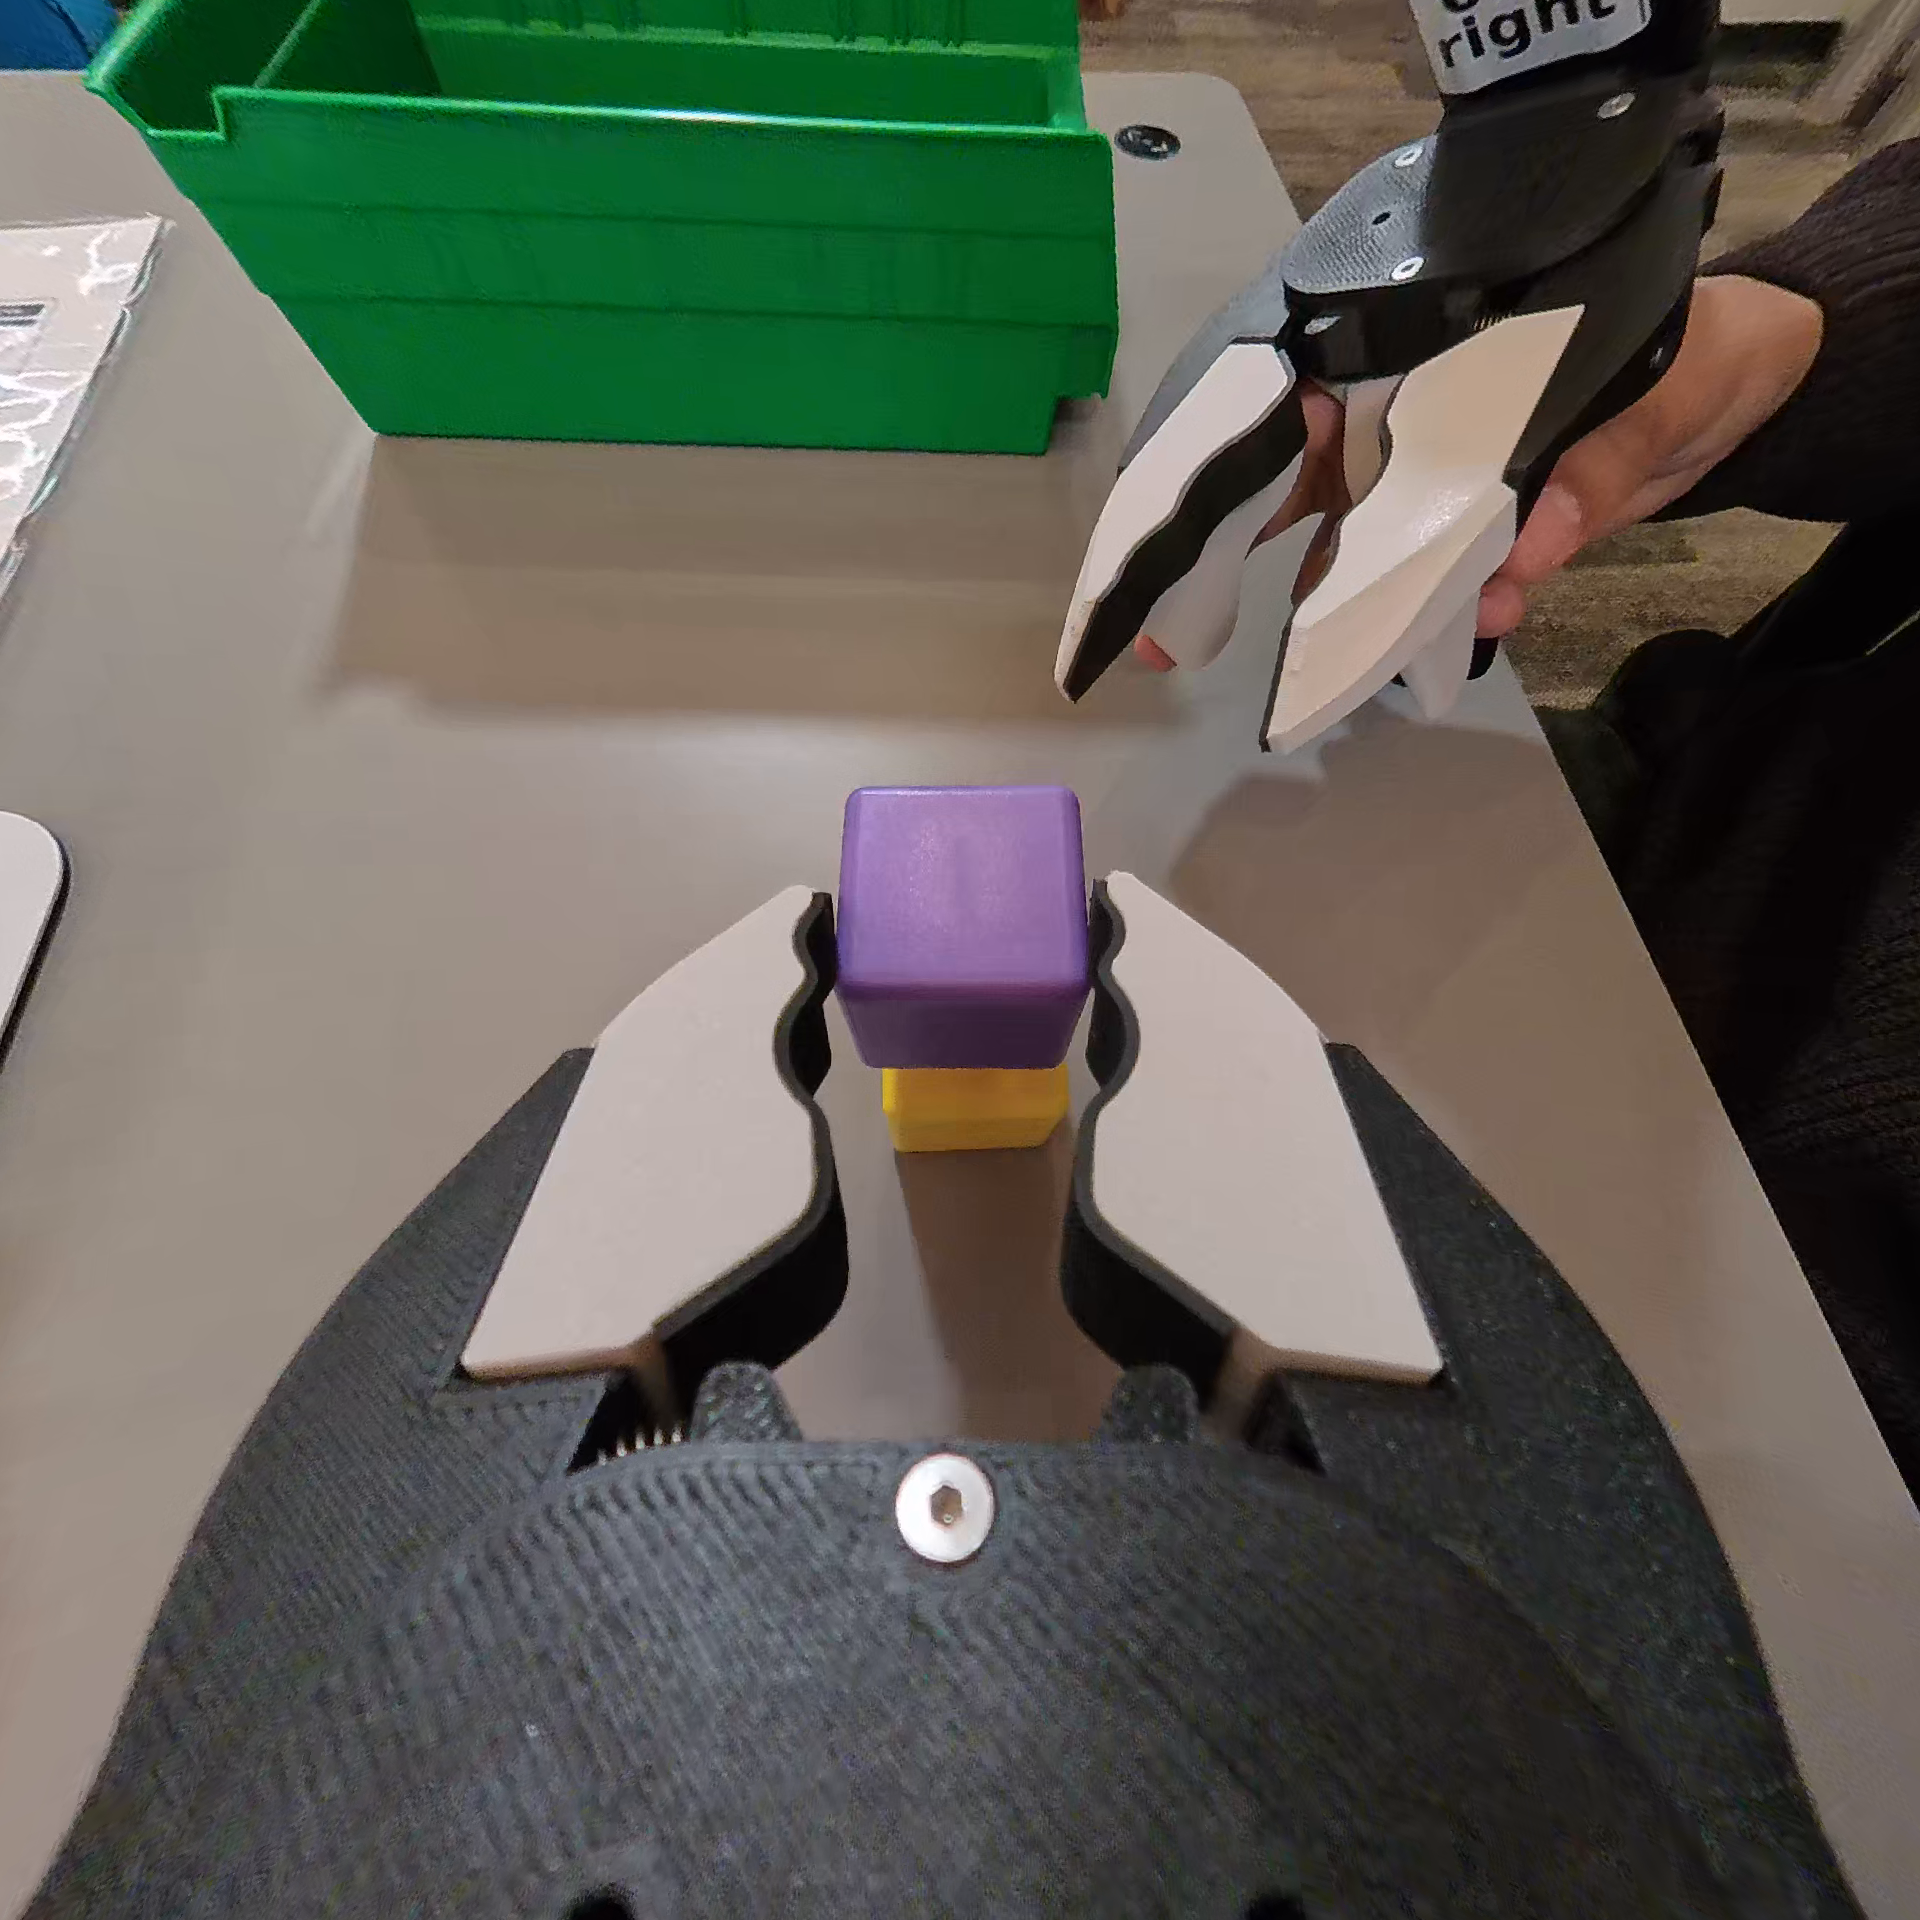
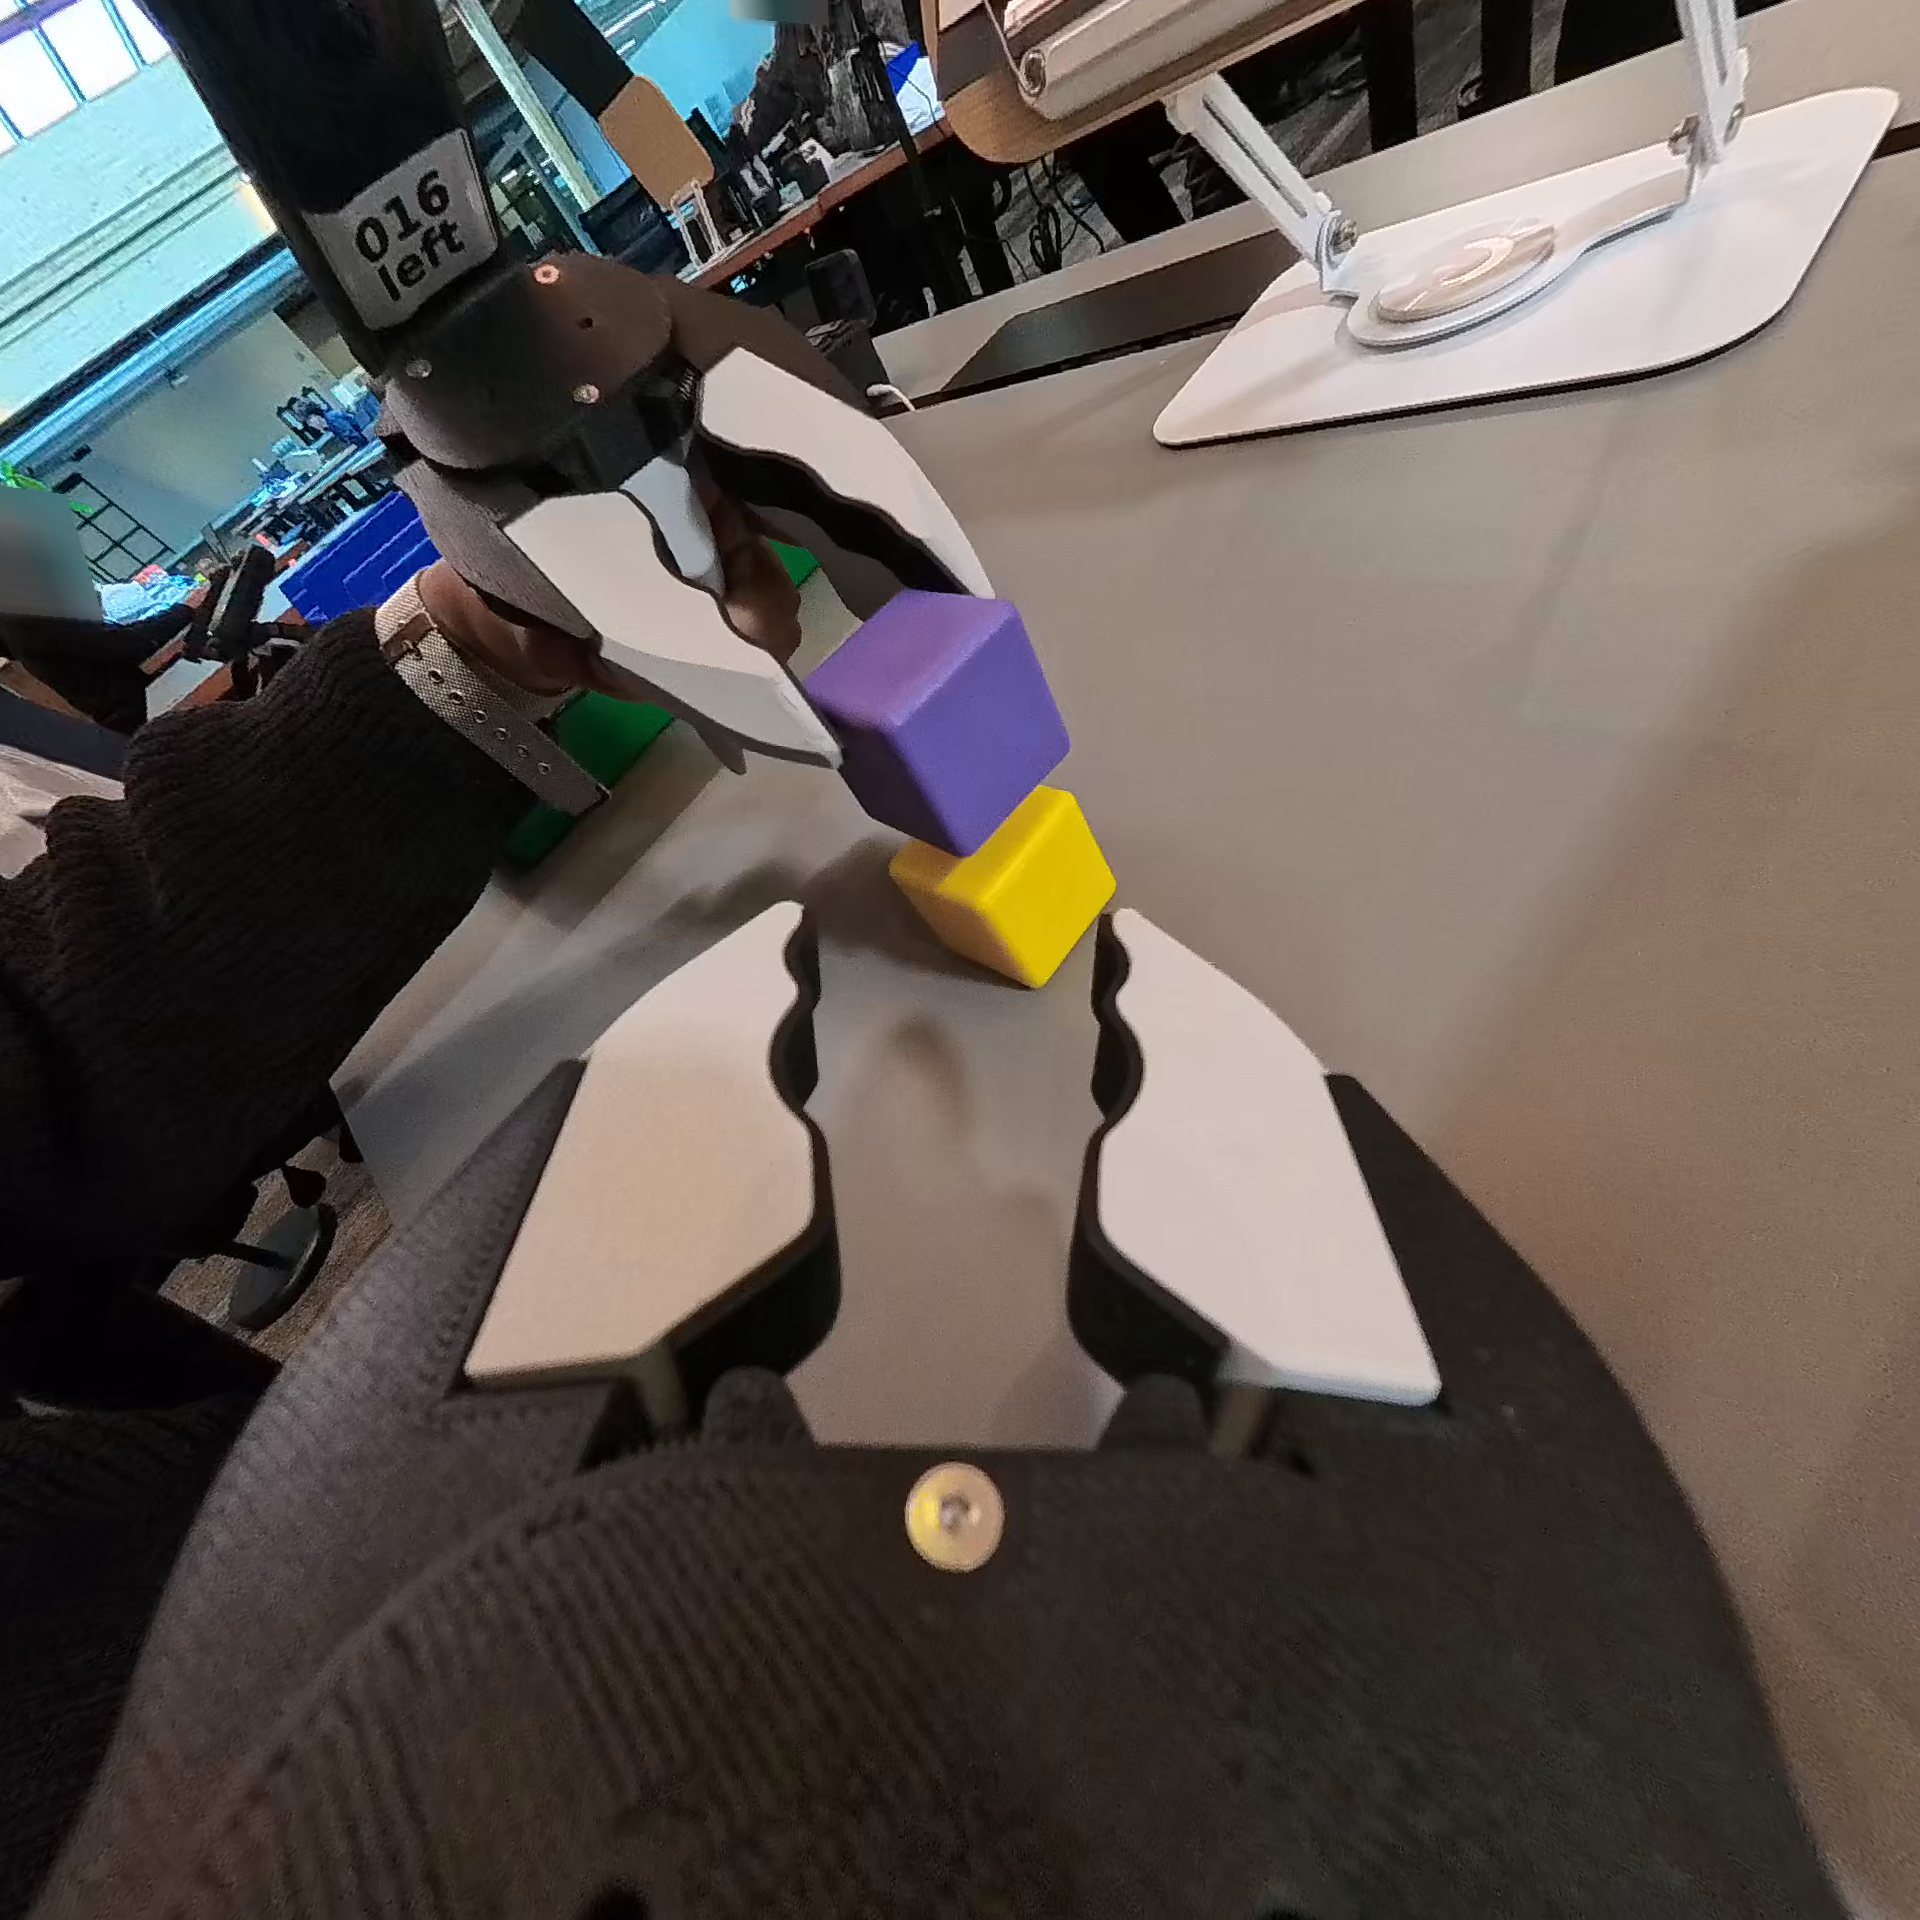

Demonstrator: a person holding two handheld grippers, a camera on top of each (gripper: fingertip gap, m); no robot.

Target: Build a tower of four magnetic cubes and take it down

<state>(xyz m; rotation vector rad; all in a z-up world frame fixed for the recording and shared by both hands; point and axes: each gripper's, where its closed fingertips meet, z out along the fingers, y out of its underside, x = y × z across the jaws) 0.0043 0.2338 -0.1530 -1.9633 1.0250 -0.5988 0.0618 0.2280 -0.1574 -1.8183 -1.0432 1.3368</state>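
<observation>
My left gripper (image 1: pixel 961 925) is shut on a purple cube (image 1: pixel 961 914) and holds it by its two sides. Directly beneath it a smaller-looking yellow cube (image 1: pixel 975 1112) stands on the grey table (image 1: pixel 623 727). In the right wrist view the purple cube (image 2: pixel 935 717) sits at the top of the yellow cube (image 2: pixel 1013 883); I cannot tell whether they touch. My right gripper (image 2: pixel 956 935) is open and empty, its tips just short of the yellow cube. In the left wrist view it (image 1: pixel 1174 707) hovers to the right, above the table.
A green plastic bin (image 1: pixel 644 260) stands at the back of the table. A white stand base (image 2: pixel 1507 301) lies on the far side, its corner also at the left (image 1: pixel 21 904). Clear-wrapped sheets (image 1: pixel 52 332) lie far left. The table's edge (image 1: pixel 1662 935) runs along the right.
</observation>
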